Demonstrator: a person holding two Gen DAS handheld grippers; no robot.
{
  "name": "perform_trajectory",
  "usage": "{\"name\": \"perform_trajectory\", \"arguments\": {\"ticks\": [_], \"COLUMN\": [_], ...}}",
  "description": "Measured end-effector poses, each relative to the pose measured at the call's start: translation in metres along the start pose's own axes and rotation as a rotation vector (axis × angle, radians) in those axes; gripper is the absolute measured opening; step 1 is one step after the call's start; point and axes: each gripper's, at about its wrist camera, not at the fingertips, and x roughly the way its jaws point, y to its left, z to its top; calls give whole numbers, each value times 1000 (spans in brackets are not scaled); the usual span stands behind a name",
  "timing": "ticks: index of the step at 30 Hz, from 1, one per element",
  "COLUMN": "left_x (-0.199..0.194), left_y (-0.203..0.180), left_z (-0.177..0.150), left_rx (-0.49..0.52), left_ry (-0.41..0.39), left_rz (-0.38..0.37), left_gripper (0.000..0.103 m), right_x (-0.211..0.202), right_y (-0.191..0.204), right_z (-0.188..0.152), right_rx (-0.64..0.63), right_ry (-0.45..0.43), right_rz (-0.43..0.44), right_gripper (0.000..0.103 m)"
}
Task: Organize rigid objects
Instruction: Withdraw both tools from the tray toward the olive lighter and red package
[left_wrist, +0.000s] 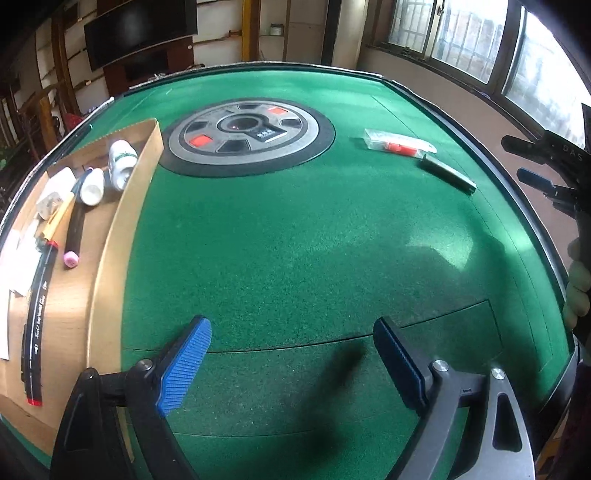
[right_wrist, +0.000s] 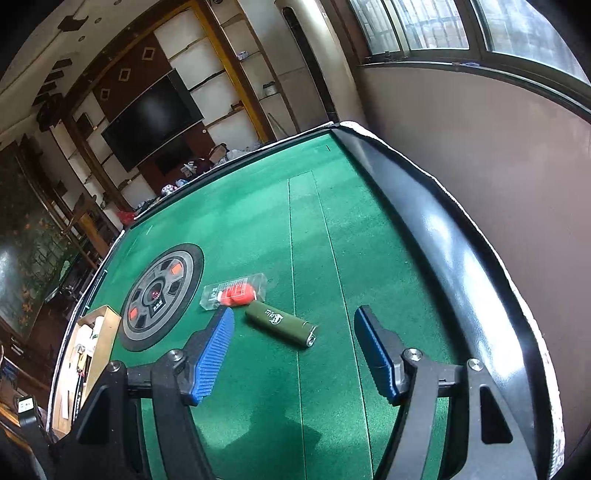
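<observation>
Our right gripper (right_wrist: 293, 354) hangs with jaws apart and empty; the olive-green cylindrical lighter (right_wrist: 281, 324) lies on the green felt table (right_wrist: 332, 240) just ahead between its blue pads, long axis crosswise to them. Our left gripper (left_wrist: 291, 365), wide open and empty, is well away, near the brown cardboard tray (left_wrist: 110, 236), so we judge the right hand nearer.

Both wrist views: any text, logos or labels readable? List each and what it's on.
"DAS": on the right claw's black body, cut off at the frame edge.
Black marker in the cardboard box: white script, too blurred to read.
Green lighter: white logo, illegible.
Clear packet: label print too small.
Table's centre dial: plate characters unreadable.
</observation>
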Motion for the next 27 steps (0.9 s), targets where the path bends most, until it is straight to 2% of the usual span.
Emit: {"name": "perform_trajectory", "arguments": {"ticks": [4,7,9,10,15,17,18,19,24,27], "left_x": [1,5,8,10,9,9,9,9,9,9], "left_y": [1,-4,-10,-13,-10,-10,-10,-11,-11,-9], "left_z": [-1,1,2,2,1,1,1,1,1,1], "left_rx": [-10,18,50,64,61,61,61,61,59,52], "left_ry": [-5,15,33,38,36,36,36,36,36,32], "left_rz": [-23,-2,30,47,40,40,40,40,37,26], "left_gripper": [96,102,102,102,102,102,102,102,102,102], "right_x": [17,35,48,57,98,102,102,99,75,59], "right_y": [6,11,15,17,28,44,50,56,82,93], "right_z": [2,4,6,7,9,3,-2,-7,-43,-62], "right_rx": [-16,-26,-36,-42,-98,-218,-252,-286,-428,-505], "right_ry": [27,52,71,87,202,216,237,246,319,382], "right_rz": [-22,-48,-80,-94,-100,-133,-121,-126,-31,72], "right_gripper": [69,69,69,69,69,56,39,31,30,30]}}
